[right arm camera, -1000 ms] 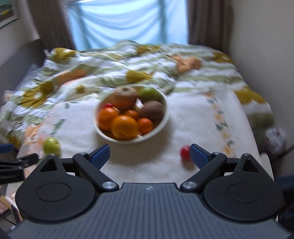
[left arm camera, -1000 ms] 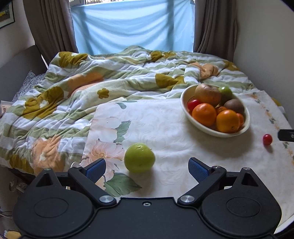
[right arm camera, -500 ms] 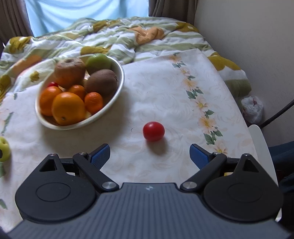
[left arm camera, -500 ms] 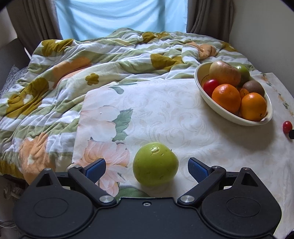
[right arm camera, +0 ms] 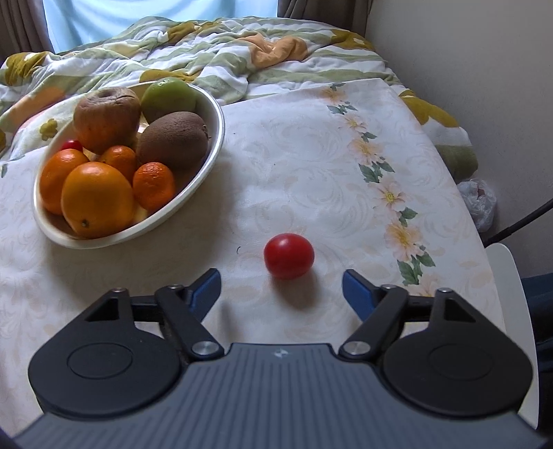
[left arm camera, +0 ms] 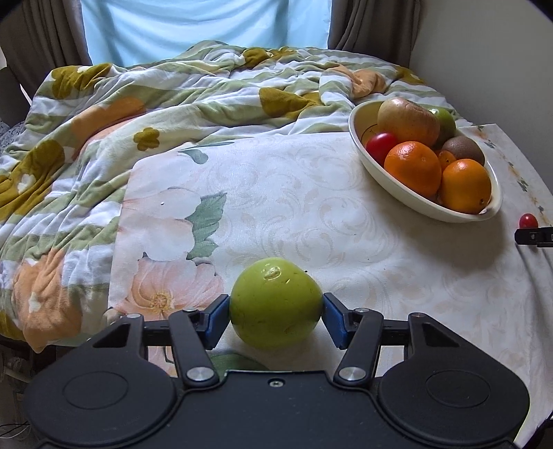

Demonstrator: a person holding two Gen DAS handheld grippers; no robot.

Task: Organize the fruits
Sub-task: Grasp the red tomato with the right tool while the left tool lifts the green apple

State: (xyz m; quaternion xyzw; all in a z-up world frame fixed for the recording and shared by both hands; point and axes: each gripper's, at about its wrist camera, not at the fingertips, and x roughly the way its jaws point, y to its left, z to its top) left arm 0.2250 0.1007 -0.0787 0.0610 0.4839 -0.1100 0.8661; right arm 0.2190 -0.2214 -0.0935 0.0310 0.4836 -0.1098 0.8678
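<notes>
Green apple (left arm camera: 275, 301), stem dimple up, pinched in just-closing left tool (left arm camera: 276, 319); cherry tomato (right arm camera: 289, 255) loose between spread, just-narrowing right tool (right arm camera: 281, 288).

A bed is being covered by a rumpled floral quilt (left arm camera: 166, 114) in green, mustard and peach, which is filling the upper left of the left wrist view. A pale tablecloth (left arm camera: 311, 207) with a flower print is being spread over the lower half of both views. At the top of the frame, daylight is being filtered through a light blue sheet (left arm camera: 204, 31) hung across the window, and it is being flanked by grey-brown curtains (left arm camera: 373, 31). A plain cream wall (right arm camera: 466, 62) is being shown at the upper right of the right wrist view, and a crumpled plastic bag (right arm camera: 478, 202) is lying below it.
</notes>
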